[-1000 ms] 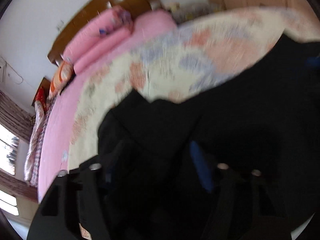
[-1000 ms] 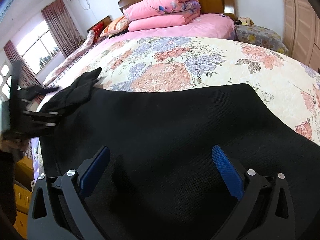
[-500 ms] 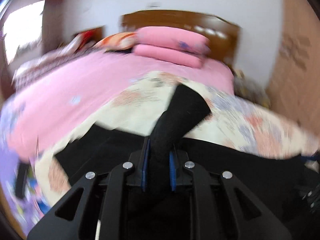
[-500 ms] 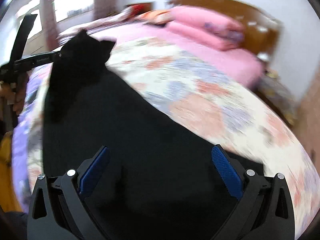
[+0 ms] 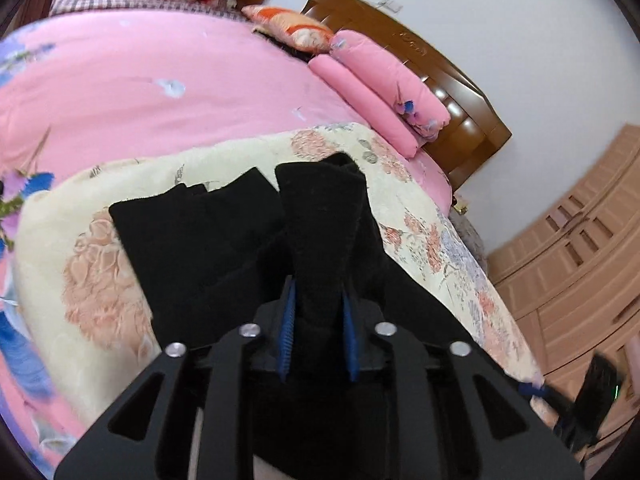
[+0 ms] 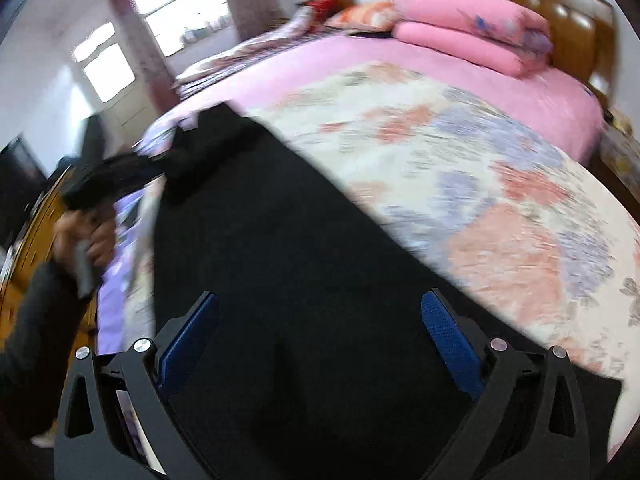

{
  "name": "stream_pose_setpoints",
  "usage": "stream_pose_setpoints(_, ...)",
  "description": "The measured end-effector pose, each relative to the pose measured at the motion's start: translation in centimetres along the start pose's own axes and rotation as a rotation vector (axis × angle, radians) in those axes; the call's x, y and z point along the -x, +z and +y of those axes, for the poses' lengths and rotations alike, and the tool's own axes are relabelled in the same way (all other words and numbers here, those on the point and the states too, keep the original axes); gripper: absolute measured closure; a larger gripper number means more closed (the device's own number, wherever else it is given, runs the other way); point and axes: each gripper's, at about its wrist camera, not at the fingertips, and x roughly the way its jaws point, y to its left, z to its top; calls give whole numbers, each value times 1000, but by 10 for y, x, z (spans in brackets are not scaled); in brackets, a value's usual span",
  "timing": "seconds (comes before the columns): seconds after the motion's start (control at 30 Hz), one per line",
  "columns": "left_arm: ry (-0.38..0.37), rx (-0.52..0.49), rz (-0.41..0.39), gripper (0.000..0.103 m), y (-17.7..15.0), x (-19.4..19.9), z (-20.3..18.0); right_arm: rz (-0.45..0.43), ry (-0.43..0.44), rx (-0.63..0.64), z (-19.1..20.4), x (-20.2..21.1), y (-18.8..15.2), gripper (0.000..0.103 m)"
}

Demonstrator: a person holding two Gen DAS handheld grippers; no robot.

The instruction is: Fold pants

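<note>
With the left tool clamped on a bunched end of the black pants lying across the floral quilt on the bed, and the right tool spread wide above them holding nothing, the thick wad risked slipping free and leaving a crooked fold.

We see our left gripper clamped on a bunched fold of the black fabric pants, which lie on the cream floral bedspread.

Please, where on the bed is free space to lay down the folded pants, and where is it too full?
Free: the floral blanket right of the black pants, and the pink sheet between that blanket and the pillows. Crowded: the headboard end, with rolled pink quilts and an orange pillow. The left gripper pinches the pants; the right gripper is open over them.
</note>
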Motion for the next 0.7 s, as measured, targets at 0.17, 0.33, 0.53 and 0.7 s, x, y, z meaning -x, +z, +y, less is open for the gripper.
stream_pose_setpoints(0.17,-76,116,54,46,16,-14,23,43,79,211,80,-27,-2,16)
stream_pose_setpoints(0.33,-81,116,61,60,20,-22,20,90,137,272,120,-58,11,24)
stream_pose_setpoints(0.53,-40,31,5,84,28,1,-7,110,147,257,135,-79,20,34)
stream_pose_setpoints(0.7,-14,-25,39,84,46,7,-34,99,85,350,158,-90,19,38)
